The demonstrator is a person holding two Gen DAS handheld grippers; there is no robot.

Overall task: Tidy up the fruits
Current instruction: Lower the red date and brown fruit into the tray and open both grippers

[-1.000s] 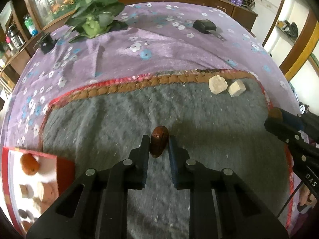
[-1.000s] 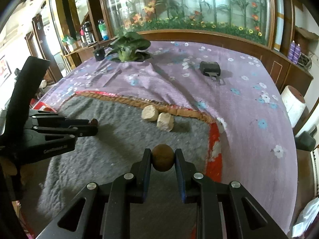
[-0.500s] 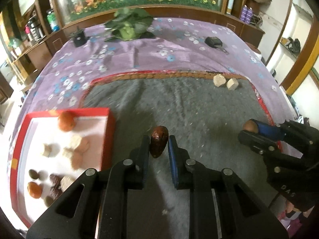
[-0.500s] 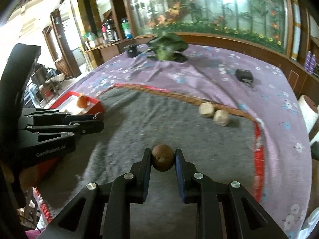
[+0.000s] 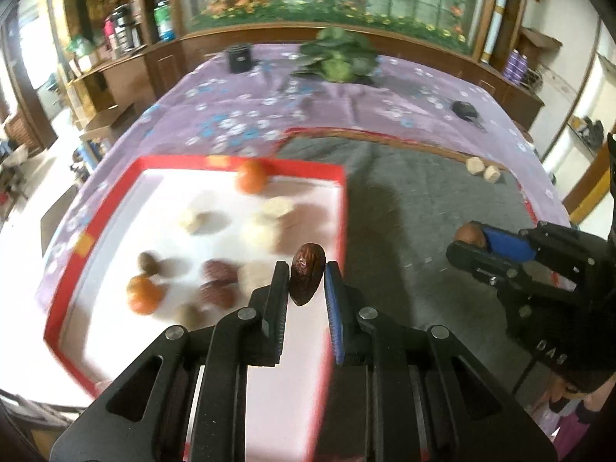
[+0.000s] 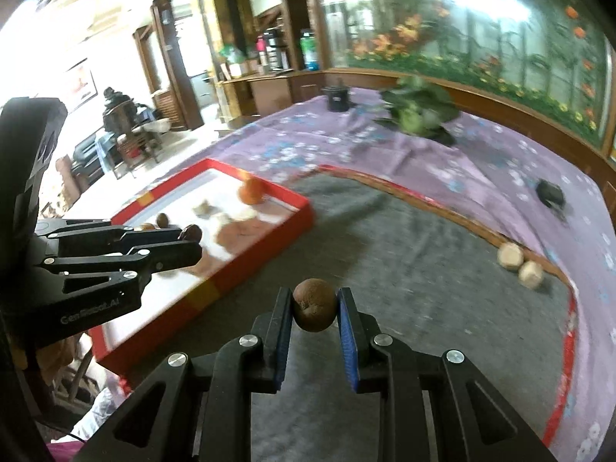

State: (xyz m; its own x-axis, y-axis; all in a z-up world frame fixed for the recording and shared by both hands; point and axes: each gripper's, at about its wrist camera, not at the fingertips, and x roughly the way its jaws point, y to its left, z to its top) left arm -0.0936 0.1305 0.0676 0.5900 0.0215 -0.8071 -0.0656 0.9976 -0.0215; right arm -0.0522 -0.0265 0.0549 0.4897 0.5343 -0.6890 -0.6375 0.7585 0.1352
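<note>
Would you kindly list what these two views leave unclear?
- Left wrist view: fruits in the red-rimmed white tray are motion-blurred; kinds uncertain.
- Left wrist view: tray's near corner hidden behind the left gripper holding the dark wrinkled date.
- Right wrist view: two pale chunks on the grey mat, too blurred to identify.

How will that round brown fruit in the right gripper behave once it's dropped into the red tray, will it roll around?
The round brown fruit looks nearly spherical, so it will probably roll on the red tray, whose floor looks smooth. The raised rim should stop it. It seems firm and light: the right gripper holds it at its sides without visible squashing.
</note>
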